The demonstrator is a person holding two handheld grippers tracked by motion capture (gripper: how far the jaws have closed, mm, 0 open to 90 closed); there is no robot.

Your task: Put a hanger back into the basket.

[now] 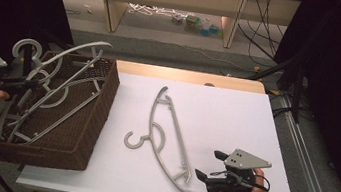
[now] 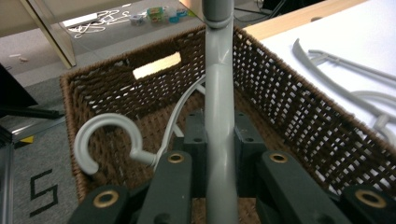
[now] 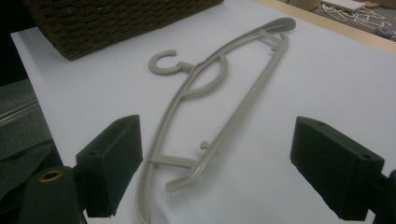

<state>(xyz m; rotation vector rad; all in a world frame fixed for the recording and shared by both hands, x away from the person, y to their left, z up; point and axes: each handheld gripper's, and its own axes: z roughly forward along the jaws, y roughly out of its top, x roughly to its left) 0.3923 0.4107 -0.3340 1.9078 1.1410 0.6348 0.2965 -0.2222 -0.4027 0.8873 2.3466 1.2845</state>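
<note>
Step in hand, as judged: lifting hangers out of the basket and laying them on the table, one at a time

White rectangular table top (image 1: 237,110): carries the dark brown woven wicker basket (image 1: 97,116) at its left edge; the basket holds several grey hangers in a loose tangle

Grey plastic clothes hanger on the table (image 1: 168,136): already out, flat on the white surface near the middle, hook toward the basket, well apart from it

Grey plastic hanger in the basket (image 2: 219,116): your left gripper (image 1: 21,84) is clenched on its bar, pads pressed on both sides as the left gripper view has it; the hanger stands up out of the basket, its upper arm above the rim

Your right gripper (image 1: 209,167): released, jaws wide apart, nothing between them, resting low on the table just beside the lower end of the flat hanger

Next move calls for: raise the gripped hanger straight up until it clears the rim; watch the neighbouring curved hook (image 2: 105,140), it may snag and drag another along
</note>
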